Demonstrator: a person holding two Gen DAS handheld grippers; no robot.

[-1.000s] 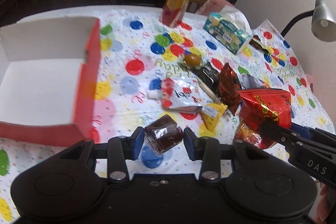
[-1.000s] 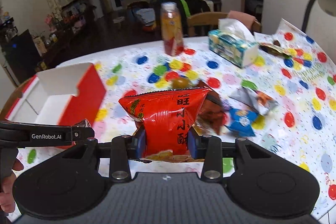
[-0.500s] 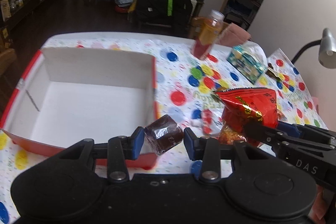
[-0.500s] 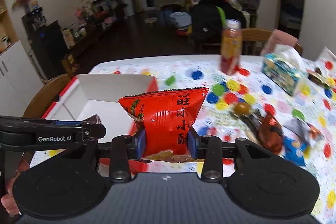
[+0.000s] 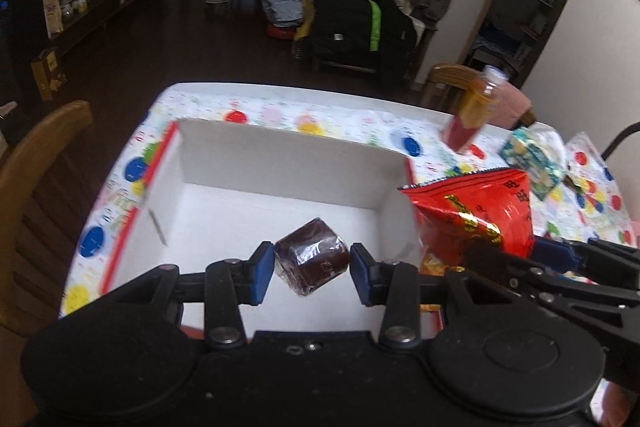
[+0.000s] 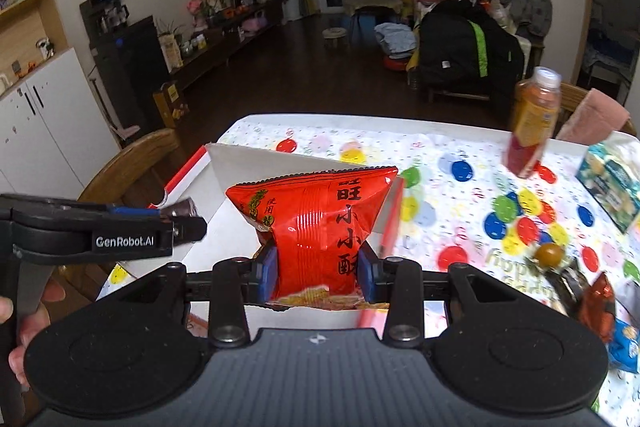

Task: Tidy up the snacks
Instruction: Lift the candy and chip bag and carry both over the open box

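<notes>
My left gripper [image 5: 312, 273] is shut on a brown wrapped snack [image 5: 311, 257] and holds it above the inside of the red-and-white box [image 5: 280, 159]. My right gripper [image 6: 317, 273] is shut on a red snack bag [image 6: 320, 223] with Chinese writing, over the box's right wall [image 6: 390, 219]. The red bag also shows in the left wrist view [image 5: 476, 211] beside the box. The left gripper with its brown snack shows in the right wrist view [image 6: 182, 211] at left.
On the dotted tablecloth [image 6: 460, 155] stand an orange drink bottle [image 6: 532, 125] and a tissue box [image 6: 612, 183]. Several loose snacks [image 6: 592, 303] lie at the right. Wooden chairs stand at the table's left [image 5: 36, 163] and far side [image 5: 448, 83].
Both grippers have moved left from the snack pile to the box, each still holding its snack. The left one is now over the box's inside.
</notes>
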